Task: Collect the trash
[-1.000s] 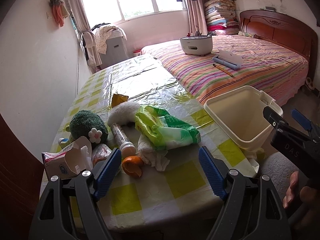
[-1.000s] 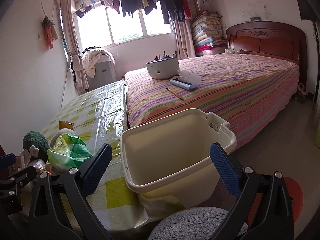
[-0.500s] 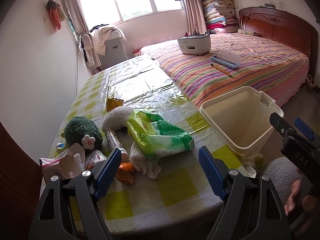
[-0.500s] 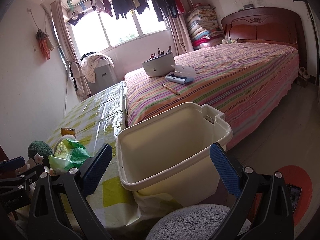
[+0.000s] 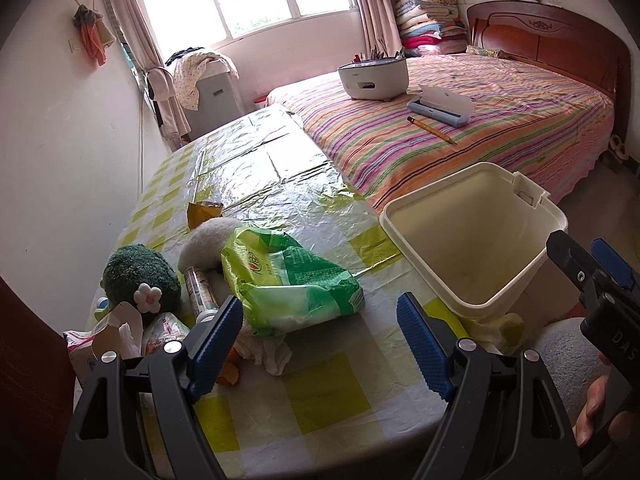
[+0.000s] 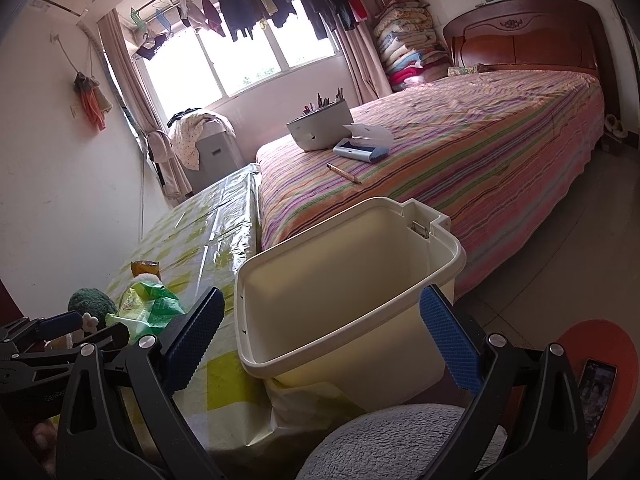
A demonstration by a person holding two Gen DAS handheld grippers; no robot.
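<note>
Beside the bin (image 5: pixel 476 240), both tools (image 5: pixel 320 338) (image 6: pixel 320 334) gape wide (green packet (image 5: pixel 292 280) lies crosswise).

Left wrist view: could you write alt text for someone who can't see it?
An open left gripper hovers over a checked table near a green packet, crumpled tissue, peel and a green plush toy. An empty cream bin stands at the table's right edge, a striped bed behind.

Daylit from the window (image 5: pixel 256 4), blown out to white. Glare on the tablecloth (image 5: pixel 264 168). Sharp focus at centre; heavy fisheye bending and dark vignette at corners.
</note>
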